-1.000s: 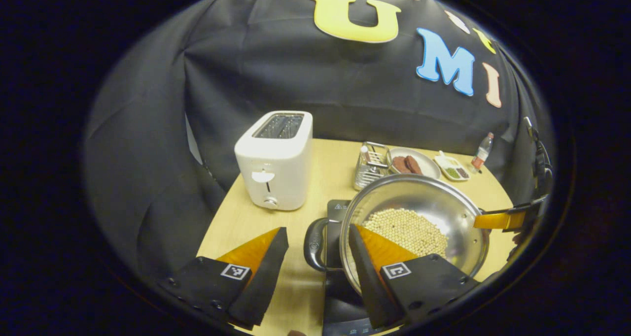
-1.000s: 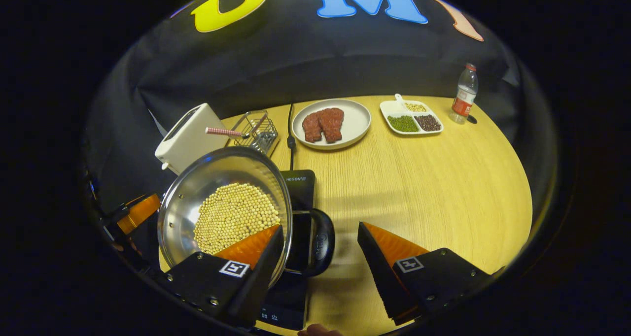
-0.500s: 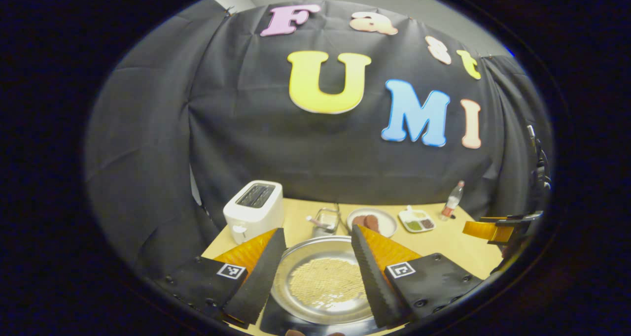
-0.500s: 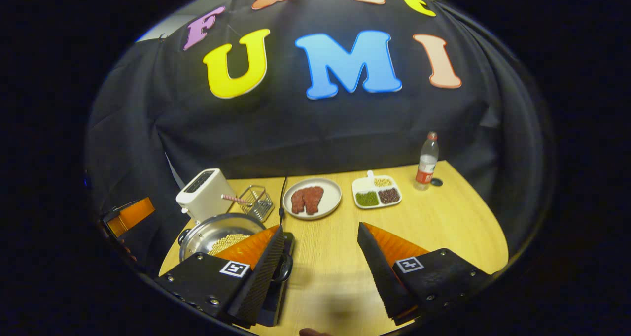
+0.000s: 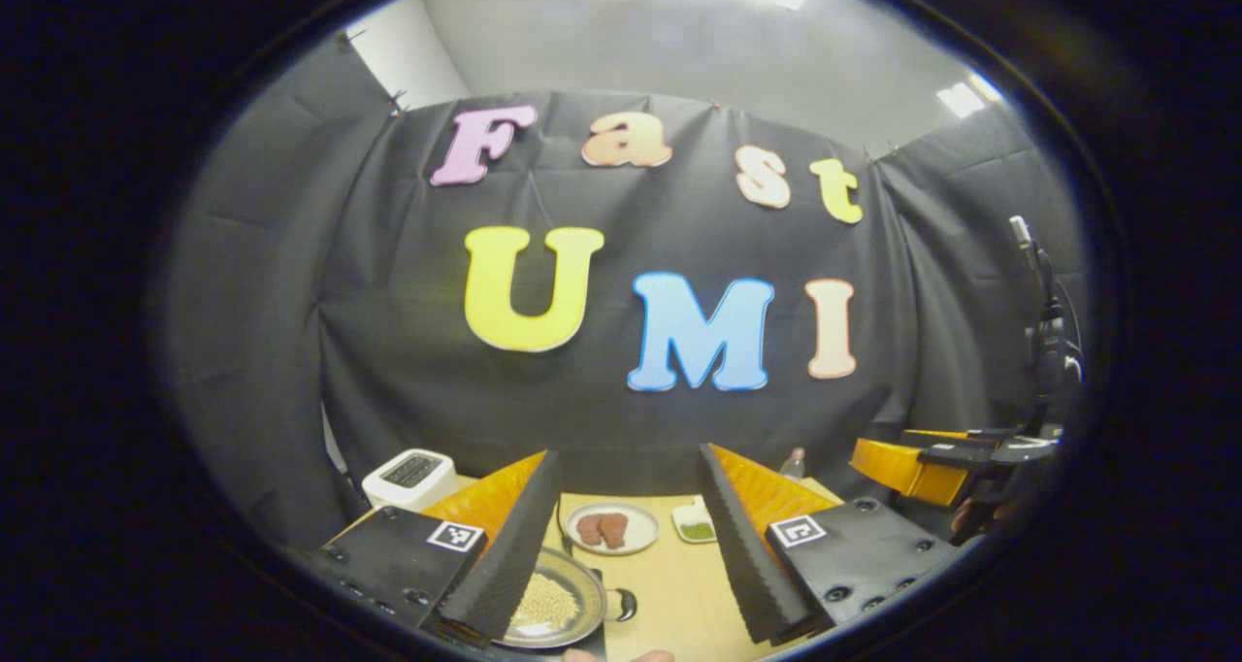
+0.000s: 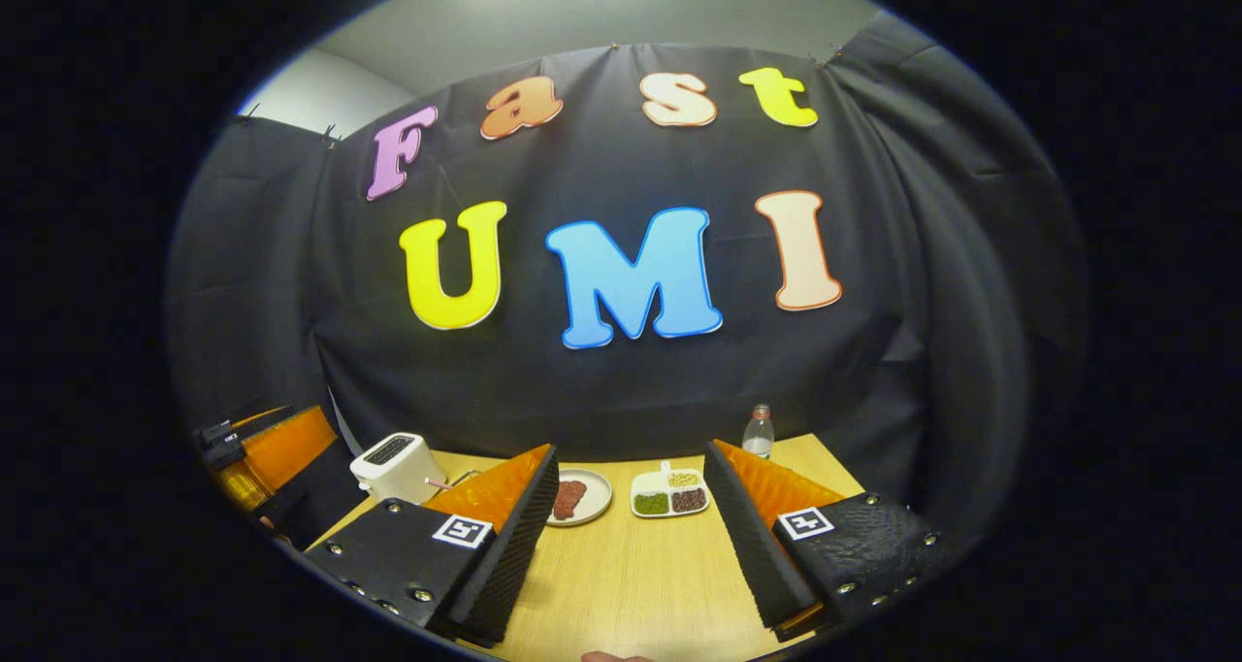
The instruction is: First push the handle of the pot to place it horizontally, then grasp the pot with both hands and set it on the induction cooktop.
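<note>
The steel pot [image 5: 548,604] holds pale beans and sits low in the left gripper view, partly behind my left finger. Its black side handle [image 5: 626,604] points right. It rests on the dark induction cooktop [image 5: 599,635], of which only a sliver shows. My left gripper [image 5: 628,455] is open, high above and back from the pot, with nothing between its fingers. My right gripper [image 6: 631,448] is open too, over bare table [image 6: 631,575]. Each gripper also appears in the other's view: the right gripper [image 5: 931,463] at the right, the left gripper [image 6: 272,448] at the left.
At the back of the wooden table stand a white toaster [image 5: 412,478] [image 6: 398,466], a plate of meat [image 5: 611,528] [image 6: 577,497], a divided dish of beans [image 5: 694,524] [image 6: 670,494] and a bottle [image 5: 793,463] [image 6: 758,432]. The black cloth wall rises behind.
Both grippers have let go of the pot's handles, risen and pulled back, staying open. The pot stays on the cooktop and now looks small and far below.
</note>
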`<state>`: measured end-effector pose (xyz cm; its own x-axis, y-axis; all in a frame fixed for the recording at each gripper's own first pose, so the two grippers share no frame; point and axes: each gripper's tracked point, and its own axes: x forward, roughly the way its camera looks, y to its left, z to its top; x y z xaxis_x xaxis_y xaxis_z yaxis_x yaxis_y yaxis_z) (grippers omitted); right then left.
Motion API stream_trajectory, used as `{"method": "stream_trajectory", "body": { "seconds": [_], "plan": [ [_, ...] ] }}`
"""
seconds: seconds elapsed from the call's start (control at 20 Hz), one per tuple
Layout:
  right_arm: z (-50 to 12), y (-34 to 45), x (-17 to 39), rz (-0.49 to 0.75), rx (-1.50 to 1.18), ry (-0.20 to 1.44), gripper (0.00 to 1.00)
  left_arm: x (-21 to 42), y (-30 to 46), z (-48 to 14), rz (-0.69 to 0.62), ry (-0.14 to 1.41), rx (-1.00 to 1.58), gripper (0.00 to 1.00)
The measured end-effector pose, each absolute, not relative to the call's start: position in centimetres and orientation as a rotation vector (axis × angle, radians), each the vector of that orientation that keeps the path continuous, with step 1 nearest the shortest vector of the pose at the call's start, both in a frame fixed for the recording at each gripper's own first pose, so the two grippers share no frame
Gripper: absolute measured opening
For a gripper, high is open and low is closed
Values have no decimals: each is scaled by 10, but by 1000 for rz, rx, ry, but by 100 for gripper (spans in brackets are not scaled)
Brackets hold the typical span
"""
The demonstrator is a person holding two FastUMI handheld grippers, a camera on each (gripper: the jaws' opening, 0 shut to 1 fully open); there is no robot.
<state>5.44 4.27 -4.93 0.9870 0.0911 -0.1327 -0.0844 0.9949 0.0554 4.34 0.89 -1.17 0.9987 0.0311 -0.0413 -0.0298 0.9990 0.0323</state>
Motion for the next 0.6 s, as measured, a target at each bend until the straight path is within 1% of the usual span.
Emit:
{"method": "stream_trajectory", "body": {
  "seconds": [0.05, 0.1, 0.15, 0.4, 0.45, 0.5, 0.6],
  "plan": [
    [-43, 35, 51, 88, 54, 121, 92, 40, -2, -4, 31, 22, 27, 88],
    [-40, 27, 47, 86, 58, 117, 92, 35, -13, 0, 30, 10, 21, 88],
    [-38, 22, 43, 91, 66, 110, 92, 31, -21, 4, 31, 3, 20, 92],
    [-37, 14, 40, 137, 33, 106, 91, 16, -31, 3, 74, -5, 16, 96],
    [-38, 15, 41, 150, 28, 112, 92, 12, -33, 4, 85, -5, 14, 88],
    [-40, 17, 39, 169, 27, 117, 92, 9, -32, 4, 99, -5, 11, 95],
    [-42, 22, 35, 203, 35, 121, 92, -2, -29, 0, 128, 2, 5, 95]
  ]
}}
